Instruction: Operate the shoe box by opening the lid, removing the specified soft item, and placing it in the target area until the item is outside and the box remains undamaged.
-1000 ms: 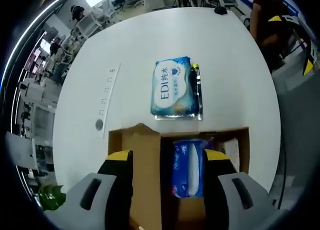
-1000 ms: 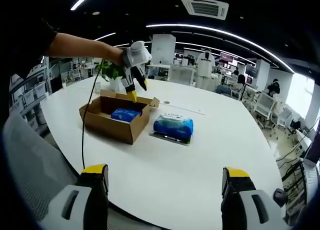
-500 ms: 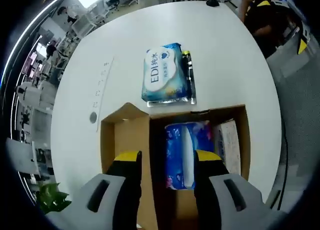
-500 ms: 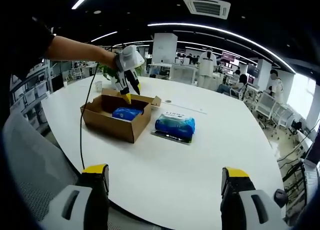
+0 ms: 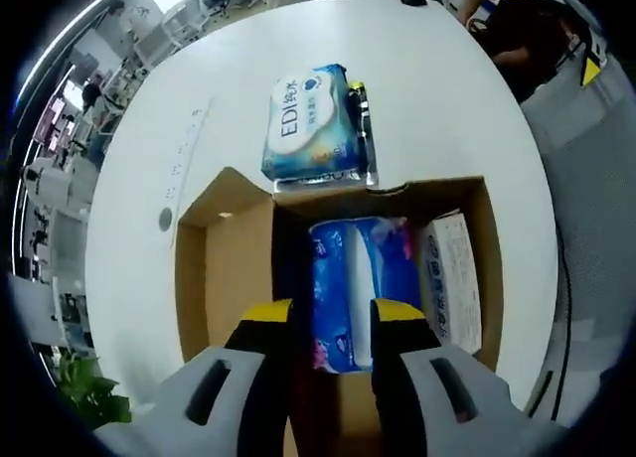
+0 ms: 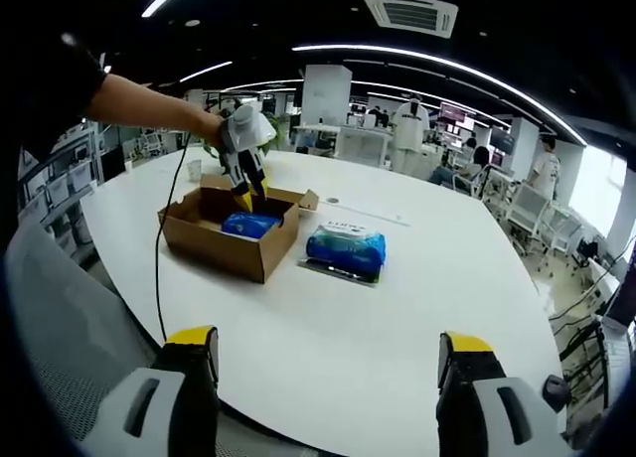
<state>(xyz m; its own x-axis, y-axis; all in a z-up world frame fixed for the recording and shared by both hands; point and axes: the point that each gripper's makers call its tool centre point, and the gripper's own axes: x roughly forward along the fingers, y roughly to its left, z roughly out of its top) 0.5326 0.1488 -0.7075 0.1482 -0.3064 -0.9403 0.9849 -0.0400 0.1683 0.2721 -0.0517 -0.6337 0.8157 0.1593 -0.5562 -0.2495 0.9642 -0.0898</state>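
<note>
The open brown shoe box [image 5: 227,278] sits below my left gripper [image 5: 333,323]. Inside lie a blue soft tissue pack [image 5: 358,283] and a small white carton [image 5: 453,290]. My left jaws stand open with a narrowed gap over the pack's near end; I cannot see them touching it. In the right gripper view, the left gripper [image 6: 242,191] dips into the box [image 6: 214,248] just above the blue pack [image 6: 250,225]. My right gripper [image 6: 328,353] hangs wide open and holds nothing, well back over the table's near edge. A blue-and-white wipes pack [image 5: 310,124] lies outside the box.
The wipes pack [image 6: 346,248] rests on the white round table [image 6: 427,318], right of the box. A dark pen-like thing [image 5: 358,109] lies along it. A white strip [image 5: 189,154] and a round cap [image 5: 164,219] lie on the table. A person's arm [image 6: 149,99] holds the left gripper. Office desks and people fill the background.
My left gripper has come down and forward over the box, so the box looks larger, and its jaws have narrowed. The right gripper has stayed put.
</note>
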